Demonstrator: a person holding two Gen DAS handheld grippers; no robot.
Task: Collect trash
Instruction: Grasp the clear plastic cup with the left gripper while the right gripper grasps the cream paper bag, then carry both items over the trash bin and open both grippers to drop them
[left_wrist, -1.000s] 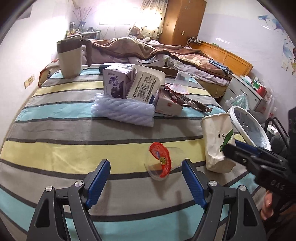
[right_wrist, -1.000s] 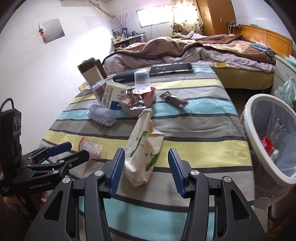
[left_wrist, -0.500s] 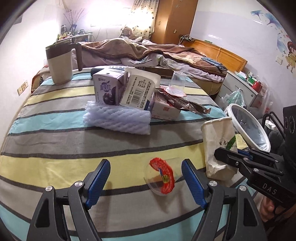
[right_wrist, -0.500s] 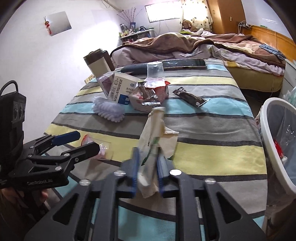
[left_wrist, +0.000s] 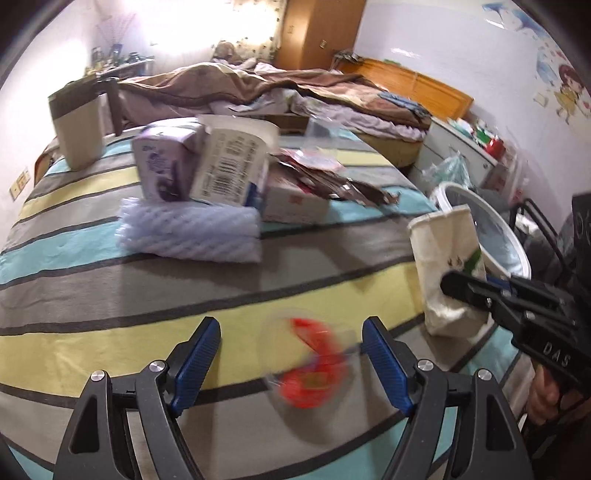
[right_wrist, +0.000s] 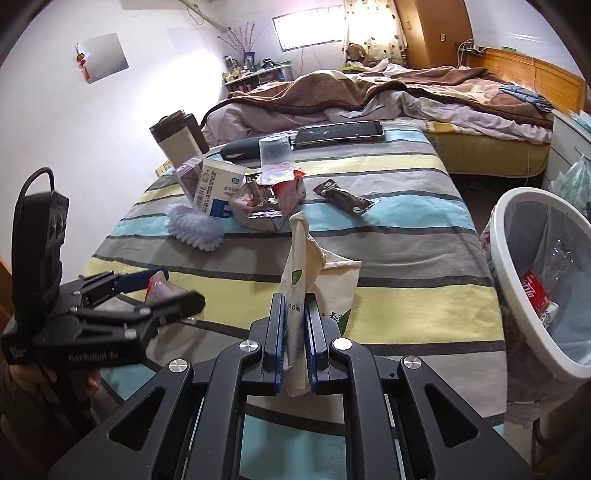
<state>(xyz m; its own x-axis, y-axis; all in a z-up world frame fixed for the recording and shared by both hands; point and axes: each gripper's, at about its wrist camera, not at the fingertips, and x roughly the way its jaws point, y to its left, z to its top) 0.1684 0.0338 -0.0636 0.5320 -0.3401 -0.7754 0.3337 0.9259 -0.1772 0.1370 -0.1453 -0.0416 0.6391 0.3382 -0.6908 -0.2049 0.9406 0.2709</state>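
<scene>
Beside the right claw (right_wrist: 294, 347) the white bin (right_wrist: 517, 280) waits for trash, that claw pinched tight on the paper bag (right_wrist: 295, 280), while the left claw (left_wrist: 291, 354) gapes wide around the red-lidded plastic cup (left_wrist: 314, 362), empty.
</scene>
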